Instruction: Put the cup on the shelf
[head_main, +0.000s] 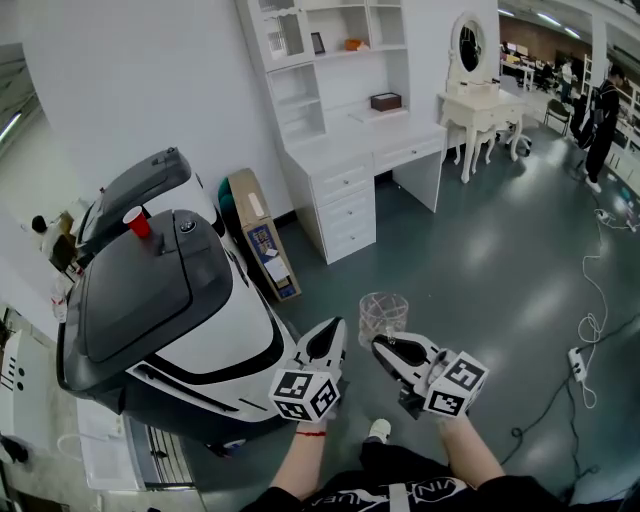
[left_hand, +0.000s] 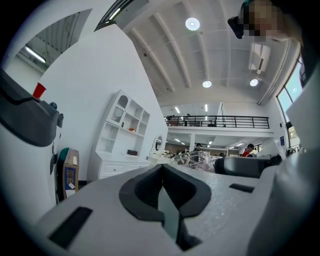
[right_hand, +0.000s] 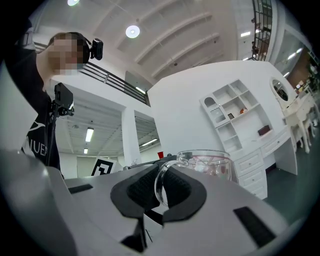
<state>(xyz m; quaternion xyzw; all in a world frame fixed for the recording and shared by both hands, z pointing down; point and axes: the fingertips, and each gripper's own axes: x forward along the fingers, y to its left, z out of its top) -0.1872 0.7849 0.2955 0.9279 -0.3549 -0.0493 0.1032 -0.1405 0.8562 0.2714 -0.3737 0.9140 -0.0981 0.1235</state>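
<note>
Clear glass cup (right_hand: 206, 165) | handle pinched in right tongs (right_hand: 161, 192) | upright

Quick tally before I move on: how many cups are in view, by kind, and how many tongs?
Clear glass cup: 1, handle gripped in the right tongs
Red cup: 1, standing on the grey-topped machine
Tongs: 2, the left tongs shut on nothing
Total: 4
</note>
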